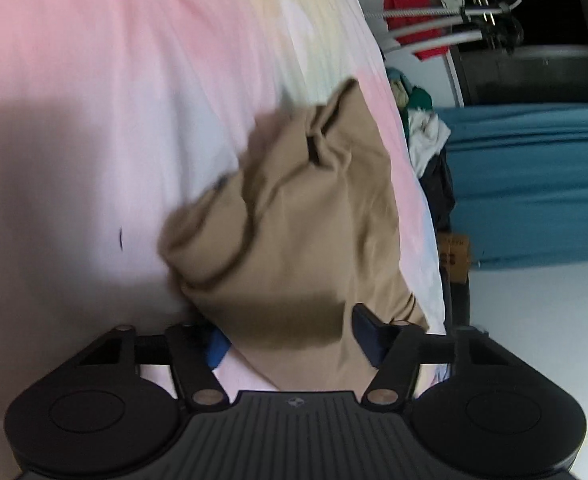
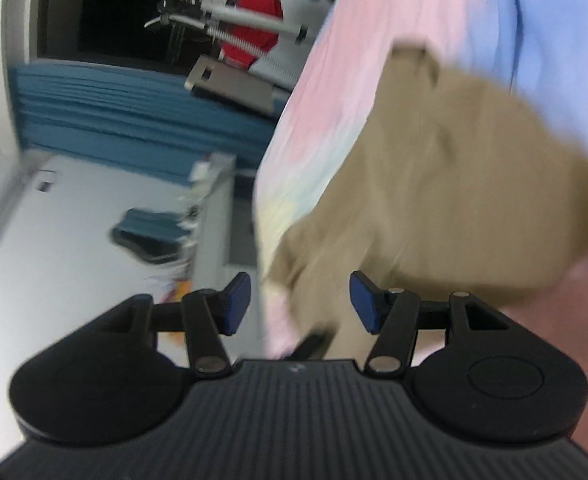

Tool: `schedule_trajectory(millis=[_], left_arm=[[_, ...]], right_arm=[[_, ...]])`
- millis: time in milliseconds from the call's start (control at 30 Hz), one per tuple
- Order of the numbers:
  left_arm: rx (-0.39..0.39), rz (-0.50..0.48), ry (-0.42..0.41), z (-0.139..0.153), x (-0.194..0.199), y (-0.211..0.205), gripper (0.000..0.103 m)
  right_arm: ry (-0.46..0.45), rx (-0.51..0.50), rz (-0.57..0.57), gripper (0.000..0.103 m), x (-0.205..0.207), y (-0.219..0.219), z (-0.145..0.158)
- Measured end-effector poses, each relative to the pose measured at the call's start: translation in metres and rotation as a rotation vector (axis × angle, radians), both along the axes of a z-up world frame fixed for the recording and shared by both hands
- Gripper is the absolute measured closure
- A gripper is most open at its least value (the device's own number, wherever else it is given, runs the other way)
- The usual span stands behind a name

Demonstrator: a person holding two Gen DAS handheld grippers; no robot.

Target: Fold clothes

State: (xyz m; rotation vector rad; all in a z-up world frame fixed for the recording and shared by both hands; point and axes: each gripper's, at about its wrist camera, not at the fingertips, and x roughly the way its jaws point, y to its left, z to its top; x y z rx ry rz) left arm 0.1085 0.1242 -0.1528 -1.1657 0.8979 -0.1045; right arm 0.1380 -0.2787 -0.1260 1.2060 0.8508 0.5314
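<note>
We held the left gripper (image 1: 290, 336) over a crumpled tan garment (image 1: 294, 216) that lay on a pastel bedsheet (image 1: 94, 100) of pink, white and pale blue. The cloth ran from well ahead of the gripper back between its two blue pads (image 1: 367, 334), and its near edge draped over the left-hand pad; whether the pads pressed the fabric or merely stood beside it, we could not tell through the blur. Beyond the sheet's edge, to the right of the gripper, a heap of mixed clothes (image 1: 421, 132) sat against a teal curtain (image 1: 533, 184), with a red garment (image 1: 409, 12) hung on a drying rack (image 1: 445, 16) farther off.

We kept the right gripper (image 2: 299, 304) spread, its blue pads (image 2: 363, 304) standing apart. The tan garment (image 2: 445, 184) spread ahead and to its right on the same sheet (image 2: 365, 40), a fold of it reaching in near the right-hand pad, though motion blur hid any contact. To the gripper's left lay a pale floor (image 2: 74, 220) and the teal curtain (image 2: 134, 120).
</note>
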Motion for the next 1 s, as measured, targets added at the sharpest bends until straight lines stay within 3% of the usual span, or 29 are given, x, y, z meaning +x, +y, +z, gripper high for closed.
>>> schedule_trajectory(millis=[200, 333, 400, 467, 600, 767, 867, 1000], left_arm=[[0.001, 0.026, -0.018, 0.006, -0.005, 0.001, 0.073], [-0.004, 0.029, -0.091, 0.024, -0.01, -0.002, 0.08], [-0.002, 0.021, -0.128, 0.032, -0.012, -0.003, 0.081], [0.0, 0.013, -0.151, 0.037, -0.014, -0.002, 0.082], [0.035, 0.001, -0.159, 0.039, -0.017, -0.003, 0.082], [0.057, -0.014, -0.161, 0.041, -0.017, -0.008, 0.082], [0.055, -0.026, -0.17, 0.046, -0.023, -0.003, 0.082], [0.011, -0.043, -0.164, 0.066, -0.018, -0.012, 0.082]], right_arm=[[0.151, 0.133, 0.114, 0.032, -0.011, 0.046, -0.032], [0.232, 0.085, -0.008, 0.031, -0.01, 0.037, -0.054], [0.249, 0.114, -0.091, 0.031, -0.009, 0.025, -0.061], [0.232, 0.123, -0.189, 0.031, -0.009, 0.01, -0.061], [0.215, 0.038, -0.345, 0.032, -0.013, -0.01, -0.055], [0.202, -0.025, -0.393, 0.065, -0.008, -0.023, -0.046], [0.163, -0.047, -0.408, 0.072, -0.011, -0.023, -0.031], [0.127, -0.001, -0.431, 0.073, -0.018, -0.033, -0.012]])
